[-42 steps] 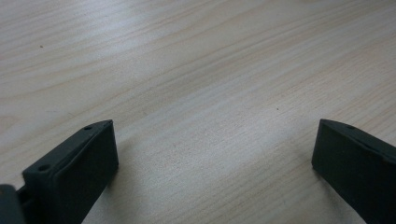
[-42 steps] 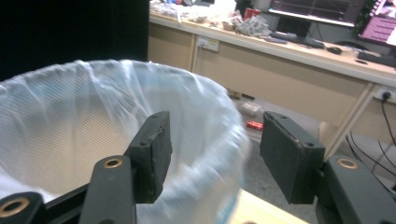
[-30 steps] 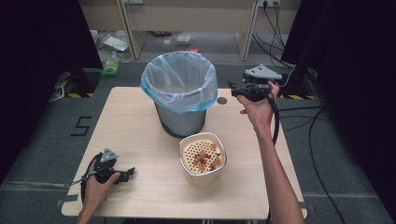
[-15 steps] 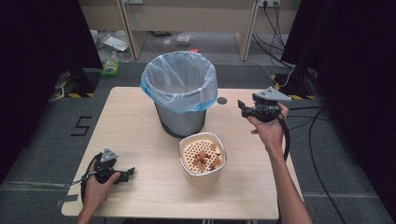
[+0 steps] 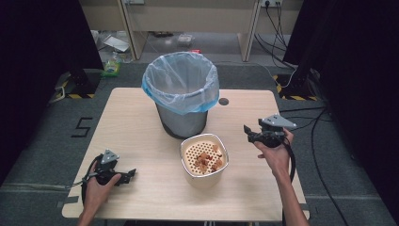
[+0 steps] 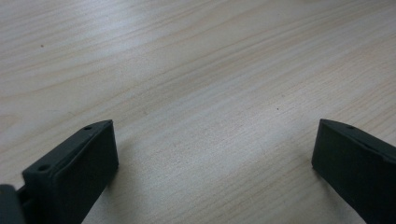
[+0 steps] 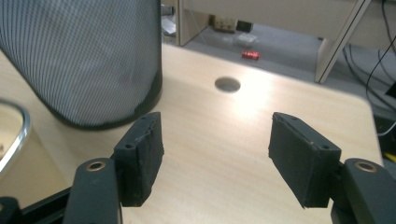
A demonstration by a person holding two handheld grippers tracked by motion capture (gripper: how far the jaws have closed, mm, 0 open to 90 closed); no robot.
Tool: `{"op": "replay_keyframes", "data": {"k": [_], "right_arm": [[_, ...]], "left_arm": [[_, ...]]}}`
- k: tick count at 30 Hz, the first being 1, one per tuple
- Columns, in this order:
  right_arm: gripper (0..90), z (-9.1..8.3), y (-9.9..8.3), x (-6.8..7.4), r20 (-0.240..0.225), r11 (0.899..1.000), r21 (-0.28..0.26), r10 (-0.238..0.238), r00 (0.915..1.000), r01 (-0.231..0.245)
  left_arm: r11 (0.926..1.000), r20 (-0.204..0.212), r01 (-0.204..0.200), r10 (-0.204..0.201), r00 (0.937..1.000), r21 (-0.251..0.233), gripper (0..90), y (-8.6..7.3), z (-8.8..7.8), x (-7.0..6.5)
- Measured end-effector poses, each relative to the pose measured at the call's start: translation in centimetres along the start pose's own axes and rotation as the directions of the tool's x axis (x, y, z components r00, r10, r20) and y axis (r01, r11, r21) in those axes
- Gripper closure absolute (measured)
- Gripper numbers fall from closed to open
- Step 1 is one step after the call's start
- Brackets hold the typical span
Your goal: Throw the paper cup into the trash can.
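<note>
A mesh waste bin (image 5: pixel 182 96) lined with a pale blue bag stands at the middle of the wooden table (image 5: pixel 136 117); its mesh wall (image 7: pixel 84 56) fills the left of the right gripper view. In front of it sits a cream pot with a perforated insert (image 5: pixel 204 159) holding brown scraps. My right gripper (image 5: pixel 247 132) hovers right of the pot, pointing left, open and empty; its jaws have just been opening (image 7: pixel 215 154). My left gripper (image 5: pixel 131 174) rests at the table's front left, open over bare wood (image 6: pixel 210 154).
A round cable hole (image 5: pixel 223 101) lies in the tabletop right of the bin. A red can (image 7: pixel 250 55) lies on the floor beyond the table. Desk legs and cables stand behind and to the right.
My right hand has come down and toward me, from beside the bin's rim to a spot right of the pot. The left hand has not moved.
</note>
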State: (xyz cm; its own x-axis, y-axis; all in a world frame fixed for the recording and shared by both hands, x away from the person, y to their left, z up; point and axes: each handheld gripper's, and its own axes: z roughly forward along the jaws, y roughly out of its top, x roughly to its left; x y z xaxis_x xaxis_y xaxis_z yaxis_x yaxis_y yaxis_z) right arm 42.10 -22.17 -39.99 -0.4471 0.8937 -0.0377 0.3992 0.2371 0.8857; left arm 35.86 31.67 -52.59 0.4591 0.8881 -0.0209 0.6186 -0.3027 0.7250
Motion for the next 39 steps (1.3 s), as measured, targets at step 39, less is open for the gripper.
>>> {"op": "replay_keyframes", "data": {"k": [39], "right_arm": [[24.3, 0.9, -11.6, 3.3, -0.044, 0.943, 0.331, -0.002, 0.9990, 0.017]], "left_arm": [[1.0000, 0.000, 0.002, -0.002, 1.0000, 0.000, 0.0, 0.0, 0.0, 0.0]]}}
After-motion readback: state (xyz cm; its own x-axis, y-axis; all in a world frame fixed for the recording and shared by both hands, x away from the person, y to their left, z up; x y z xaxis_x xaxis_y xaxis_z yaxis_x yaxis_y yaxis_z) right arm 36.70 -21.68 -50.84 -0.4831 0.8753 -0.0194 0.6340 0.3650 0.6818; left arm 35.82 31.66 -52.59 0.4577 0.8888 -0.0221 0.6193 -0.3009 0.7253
